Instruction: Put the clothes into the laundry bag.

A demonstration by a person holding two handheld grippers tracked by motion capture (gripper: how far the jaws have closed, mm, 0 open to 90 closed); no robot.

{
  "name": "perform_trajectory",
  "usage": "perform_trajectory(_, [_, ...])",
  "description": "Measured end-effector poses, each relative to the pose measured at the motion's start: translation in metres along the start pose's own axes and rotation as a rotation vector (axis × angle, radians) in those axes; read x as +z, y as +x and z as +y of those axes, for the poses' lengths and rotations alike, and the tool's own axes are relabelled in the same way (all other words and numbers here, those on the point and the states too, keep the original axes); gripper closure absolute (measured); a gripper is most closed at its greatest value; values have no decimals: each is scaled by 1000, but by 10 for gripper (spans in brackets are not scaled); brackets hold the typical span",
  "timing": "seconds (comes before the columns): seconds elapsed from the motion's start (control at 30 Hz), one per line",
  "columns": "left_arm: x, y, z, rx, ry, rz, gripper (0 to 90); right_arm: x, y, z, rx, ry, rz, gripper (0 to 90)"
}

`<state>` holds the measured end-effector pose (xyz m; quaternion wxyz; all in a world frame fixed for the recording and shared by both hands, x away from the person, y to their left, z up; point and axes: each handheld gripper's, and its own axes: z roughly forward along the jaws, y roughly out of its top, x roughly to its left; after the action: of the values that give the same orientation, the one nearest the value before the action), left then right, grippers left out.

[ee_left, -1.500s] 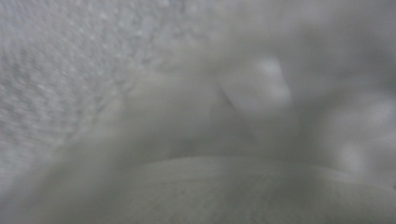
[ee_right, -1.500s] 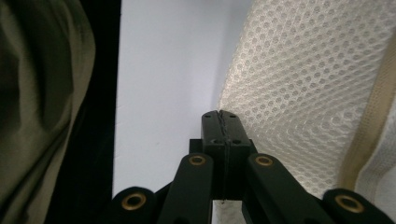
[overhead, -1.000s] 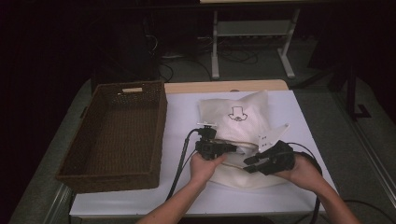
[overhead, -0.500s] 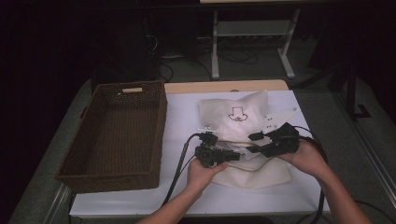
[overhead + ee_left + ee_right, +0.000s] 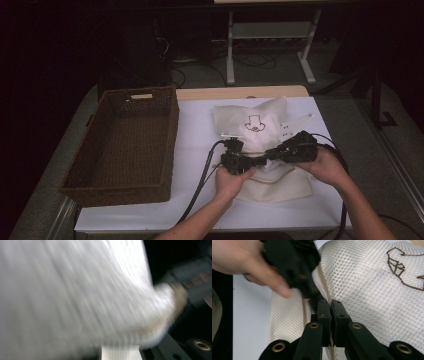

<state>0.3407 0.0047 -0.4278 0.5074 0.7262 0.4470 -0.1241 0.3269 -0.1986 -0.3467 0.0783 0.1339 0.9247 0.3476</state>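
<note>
Nearest the person, the right gripper [image 5: 329, 305] has just closed its jaws on the beige zipper seam [image 5: 325, 282] of the white mesh laundry bag [image 5: 272, 182], which lies on the white table [image 5: 200, 125] between both hands. The seam runs away from the jaws along their axis. The left gripper [image 5: 260, 161], jaws just closing, meets the same fold from the left; its grip is blurred. Farther left stands the brown wicker basket [image 5: 125, 142], with bare table between.

black grippers [image 5: 265, 159], brass rivets, trailing black cables
</note>
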Motion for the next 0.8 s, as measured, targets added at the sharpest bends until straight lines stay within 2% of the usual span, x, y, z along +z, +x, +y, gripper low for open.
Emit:
perform_trajectory(0.03, [0, 0, 0, 0, 0, 0, 783, 0, 0, 0, 0, 0, 0, 865])
perform_trajectory(0.07, [3, 4, 2, -21, -29, 8, 793, -3, 0, -2, 7, -7, 1, 866])
perform_trajectory(0.1, [3, 4, 2, -21, -29, 8, 800, -3, 0, -2, 7, -7, 1, 866])
perform_trajectory(0.17, [7, 8, 7, -17, -53, 38, 811, -5, 0, -5, 9, -8, 6, 869])
perform_trajectory(0.27, [10, 9, 9, -19, -65, 49, 819, -5, -1, -6, 13, -11, 11, 870])
perform_trajectory(0.3, [13, 10, 12, -9, -93, 83, 827, -5, -2, -6, 15, -21, 15, 872])
perform_trajectory(0.37, [16, 14, 14, -40, -108, 91, 833, -5, -3, -6, 21, -29, 21, 872])
perform_trajectory(0.43, [16, 14, 15, -44, -108, 93, 829, -5, -4, -7, 26, -32, 19, 872])
perform_trajectory(0.5, [15, 13, 14, -32, -91, 97, 810, -4, -7, -7, 33, -32, 29, 872])
perform_trajectory(0.6, [5, 9, 8, -2, -23, 96, 750, 1, -9, -11, 45, -21, 45, 868])
perform_trajectory(0.63, [5, 9, 8, -2, -23, 96, 733, 1, -9, -11, 45, -21, 45, 868])
perform_trajectory(0.67, [-2, 7, 5, 22, 5, 98, 723, 6, -9, -14, 48, -12, 52, 867])
perform_trajectory(0.7, [-2, 7, 5, 22, 5, 98, 711, 8, -9, -15, 49, -7, 53, 866])
perform_trajectory(0.73, [-13, 7, 0, 23, 23, 85, 701, 10, -8, -17, 53, -1, 55, 864])
perform_trajectory(0.8, [-18, 7, -2, 27, 35, 82, 688, 13, -8, -18, 55, 3, 56, 863])
